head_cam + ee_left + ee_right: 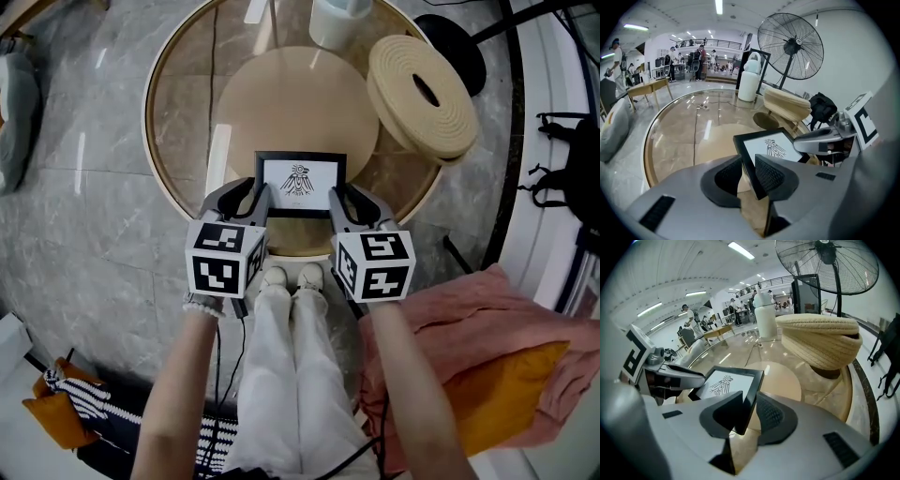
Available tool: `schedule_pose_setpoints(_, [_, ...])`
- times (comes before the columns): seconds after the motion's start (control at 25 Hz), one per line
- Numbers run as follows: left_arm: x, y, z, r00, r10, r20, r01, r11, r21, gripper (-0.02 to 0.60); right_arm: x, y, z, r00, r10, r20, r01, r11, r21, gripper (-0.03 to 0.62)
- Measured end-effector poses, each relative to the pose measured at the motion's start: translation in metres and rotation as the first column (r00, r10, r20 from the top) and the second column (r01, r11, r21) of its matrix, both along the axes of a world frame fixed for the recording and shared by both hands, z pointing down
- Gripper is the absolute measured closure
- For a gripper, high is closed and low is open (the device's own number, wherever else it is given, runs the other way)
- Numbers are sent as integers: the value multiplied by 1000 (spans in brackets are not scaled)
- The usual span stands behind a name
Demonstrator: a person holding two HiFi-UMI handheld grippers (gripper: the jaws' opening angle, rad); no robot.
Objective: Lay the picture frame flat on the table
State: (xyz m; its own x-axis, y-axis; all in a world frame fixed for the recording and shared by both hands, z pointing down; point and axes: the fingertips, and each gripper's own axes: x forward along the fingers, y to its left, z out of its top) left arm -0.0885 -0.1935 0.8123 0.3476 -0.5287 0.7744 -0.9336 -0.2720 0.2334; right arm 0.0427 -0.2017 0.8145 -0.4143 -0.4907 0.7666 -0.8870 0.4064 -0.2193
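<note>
One black frame (300,185) with a white mat and dark bird print, landscape. Long axis runs left-right in the head view. Face tips up, top edge away from the person. It sits over the near part of the glass table (161,141); contact unclear. Left gripper (251,193) clamps its left edge, right gripper (349,199) its right edge. Straw hat (422,94) lies beyond, to the right.

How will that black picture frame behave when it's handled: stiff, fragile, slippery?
The picture frame is probably stiff: it spans straight between the left gripper and right gripper. Its thin build suggests lightness. The smooth black edges and glossy glass table may let it slide.
</note>
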Motion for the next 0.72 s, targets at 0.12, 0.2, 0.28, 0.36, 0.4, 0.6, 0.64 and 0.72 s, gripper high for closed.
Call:
schedule_pose_setpoints(0.12, [0, 1, -1, 1000, -5, -28, 4, 1000, -9, 462, -4, 0, -1, 1000, -18, -23, 19, 999, 29, 488])
schedule_pose_setpoints(0.2, [-1, 1, -6, 999, -8, -45, 7, 1000, -10, 430, -5, -2, -6, 1000, -19, -22, 19, 999, 42, 481])
schedule_pose_setpoints(0.28, [-5, -1, -18, 999, -15, -44, 16, 1000, 15, 430, -3, -5, -16, 1000, 15, -4, -15, 998, 63, 479])
schedule_pose_setpoints(0.36, [-12, -1, -35, 998, -39, -45, 41, 998, 53, 477, 2, -8, -32, 999, 49, -5, -48, 994, 94, 486])
schedule_pose_setpoints(0.4, [-16, -2, -46, 997, -54, -48, 57, 996, 74, 505, 5, -9, -42, 998, 56, -10, -54, 992, 114, 518])
schedule_pose_setpoints(0.6, [-20, -5, -118, 996, -54, -75, 67, 980, 188, 561, 11, -13, -107, 997, 77, 18, -79, 976, 201, 550])
schedule_pose_setpoints(0.64, [-18, -3, -134, 996, -42, -79, 58, 977, 204, 565, 13, -9, -122, 996, 83, 25, -87, 974, 211, 553])
schedule_pose_setpoints(0.72, [-13, 1, -169, 997, -14, -76, 31, 971, 238, 565, 17, -4, -155, 995, 91, 39, -97, 967, 237, 554])
